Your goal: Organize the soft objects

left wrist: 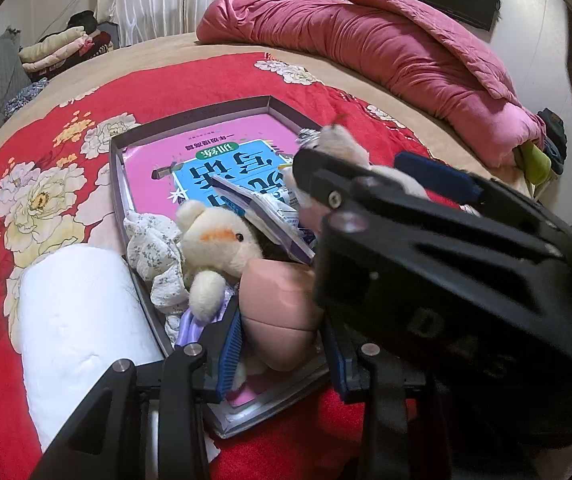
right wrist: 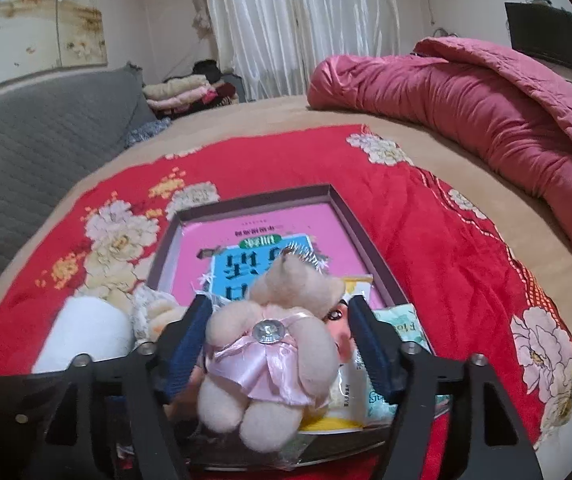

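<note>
The right tongs (right wrist: 280, 336) grip a beige teddy bear (right wrist: 274, 344) in a pink dress above the near end of the box (right wrist: 246, 200) on the bed (right wrist: 466, 248).

- Small beige plush bear (right wrist: 270, 344) in pink satin dress with a round rhinestone button, lower centre of right wrist frame; hangs between the blue finger pads, over the box; head toward far side, legs toward the lens.
- Same bear also at centre right of left wrist frame, only head and part of body visible.
- Cream plush bear (left wrist: 216, 248) with orange cheek patch and black eye, lower centre of left frame; lies on its side in near end of box (left wrist: 116, 160).
- White floral cloth (left wrist: 154, 252) crumpled just left of it, touching, against box's left wall.
- White padded roll (left wrist: 82, 328) at lower left, outside box, beside its wall.
</note>
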`<action>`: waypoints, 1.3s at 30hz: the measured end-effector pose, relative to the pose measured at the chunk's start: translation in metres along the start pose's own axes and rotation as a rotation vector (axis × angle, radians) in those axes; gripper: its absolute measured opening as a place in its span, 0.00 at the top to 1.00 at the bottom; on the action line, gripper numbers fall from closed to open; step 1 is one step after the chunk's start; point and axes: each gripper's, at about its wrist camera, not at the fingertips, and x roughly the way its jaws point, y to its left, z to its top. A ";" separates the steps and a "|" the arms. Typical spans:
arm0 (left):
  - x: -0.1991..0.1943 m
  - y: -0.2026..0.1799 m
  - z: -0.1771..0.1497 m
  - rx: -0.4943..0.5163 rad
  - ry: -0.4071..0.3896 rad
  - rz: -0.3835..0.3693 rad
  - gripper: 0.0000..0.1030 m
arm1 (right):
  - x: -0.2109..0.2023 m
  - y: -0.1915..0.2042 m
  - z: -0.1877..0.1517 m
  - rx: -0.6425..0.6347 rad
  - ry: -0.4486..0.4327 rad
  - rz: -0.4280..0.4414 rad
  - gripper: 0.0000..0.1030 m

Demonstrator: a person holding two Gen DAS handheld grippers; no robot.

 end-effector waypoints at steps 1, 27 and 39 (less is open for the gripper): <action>0.000 0.000 0.000 0.001 0.000 0.002 0.64 | -0.003 0.000 0.001 0.002 -0.012 0.009 0.28; -0.046 0.008 -0.005 -0.043 -0.072 -0.008 0.41 | -0.076 -0.040 0.005 0.174 -0.188 -0.088 0.27; -0.101 0.032 -0.024 -0.093 -0.131 0.062 0.40 | -0.102 -0.011 0.000 0.129 -0.157 -0.081 0.26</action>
